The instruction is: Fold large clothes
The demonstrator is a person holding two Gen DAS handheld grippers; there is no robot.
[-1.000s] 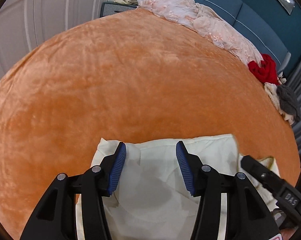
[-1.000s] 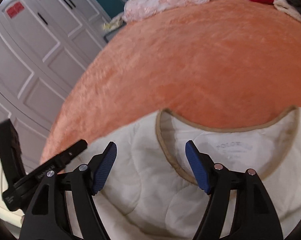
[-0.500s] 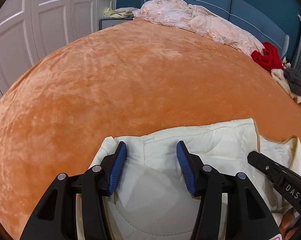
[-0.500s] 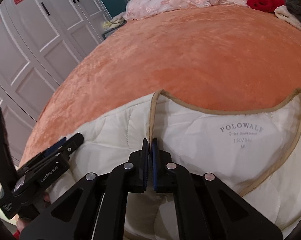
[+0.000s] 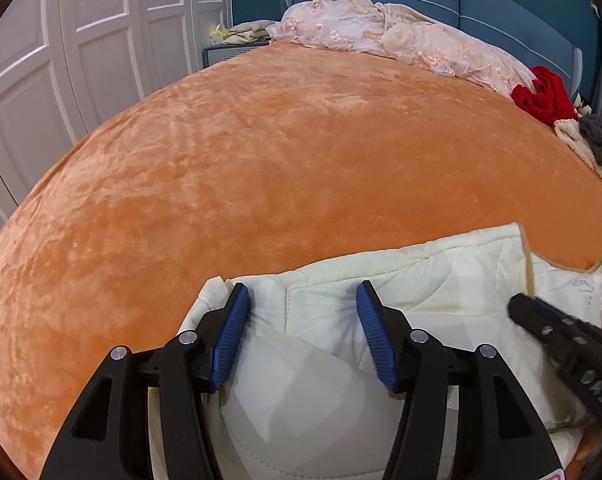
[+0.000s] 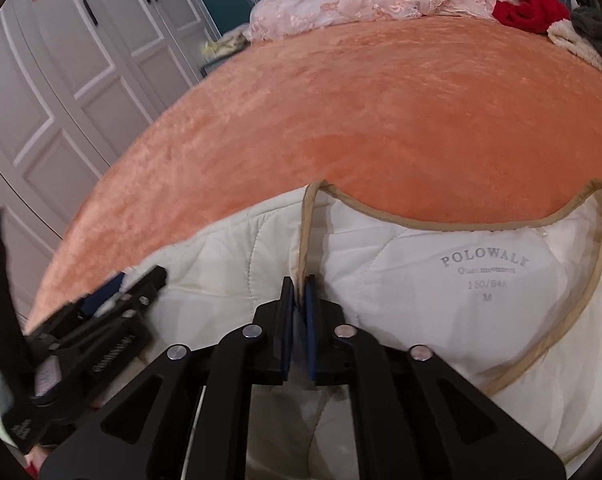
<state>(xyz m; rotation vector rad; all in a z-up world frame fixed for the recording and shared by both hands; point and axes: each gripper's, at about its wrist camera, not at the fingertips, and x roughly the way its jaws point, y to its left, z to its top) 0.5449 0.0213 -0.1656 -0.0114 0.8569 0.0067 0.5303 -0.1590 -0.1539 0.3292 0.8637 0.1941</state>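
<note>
A cream quilted jacket (image 5: 441, 280) with tan trim lies on the near edge of the orange bed cover (image 5: 281, 140). Its inner neck label shows in the right wrist view (image 6: 485, 272). My left gripper (image 5: 301, 328) is open, its blue pads (image 5: 229, 336) straddling the shoulder seam of the jacket. My right gripper (image 6: 299, 328) is shut on the tan-trimmed front edge of the jacket (image 6: 401, 288) near the collar. The right gripper's body shows in the left wrist view (image 5: 573, 356), and the left gripper shows in the right wrist view (image 6: 101, 320).
A pink lace garment (image 5: 401, 40) lies along the blue headboard (image 5: 501, 4). Red (image 5: 545, 96), cream and grey (image 5: 601, 144) clothes are piled at the far right. White wardrobe doors (image 5: 81, 60) stand to the left. A bedside cabinet (image 5: 225, 50) holds folded items.
My right gripper closed from open onto the jacket's trimmed front edge and holds it. Both views tilted up a little. The left gripper stays open over the shoulder.
</note>
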